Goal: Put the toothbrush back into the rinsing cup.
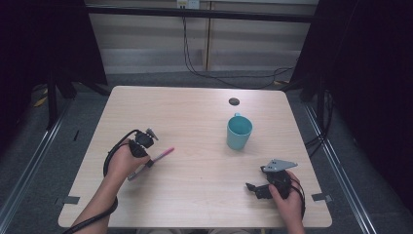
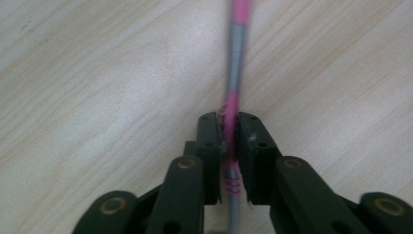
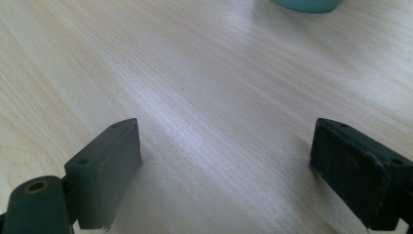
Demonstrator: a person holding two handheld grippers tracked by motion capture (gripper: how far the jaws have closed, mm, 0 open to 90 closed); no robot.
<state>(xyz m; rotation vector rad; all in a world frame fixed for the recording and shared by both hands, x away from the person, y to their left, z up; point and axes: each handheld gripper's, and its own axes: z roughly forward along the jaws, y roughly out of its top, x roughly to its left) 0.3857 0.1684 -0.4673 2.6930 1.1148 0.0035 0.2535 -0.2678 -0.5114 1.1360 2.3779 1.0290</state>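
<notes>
On the left side of the worktop (image 1: pixel 195 112), the left gripper (image 1: pixel 149 163) is held low over the wood, and its jaws are pinching a pen (image 1: pixel 158 158) with pink and grey parts. From the high view I see the whole pen: it lies nearly flat on the left half of the worktop, its long axis goes diagonally, and the pink end points away from the person and to the right, toward the cup. The left gripper view gives what the high view cannot: the two black jaws are pressed on the pen (image 2: pixel 233 105) from both sides, at a pink part near its lower end, and the pen runs straight ahead between them.

More to the right stands a teal cup (image 1: pixel 239 131), upright, well apart from the pen.

At the right, near the front edge, the right gripper (image 1: pixel 252 187) rests low. In the right gripper view its jaws are spread wide over bare wood, holding nothing, and the base of the cup (image 3: pixel 307 5) appears at the top edge.
</notes>
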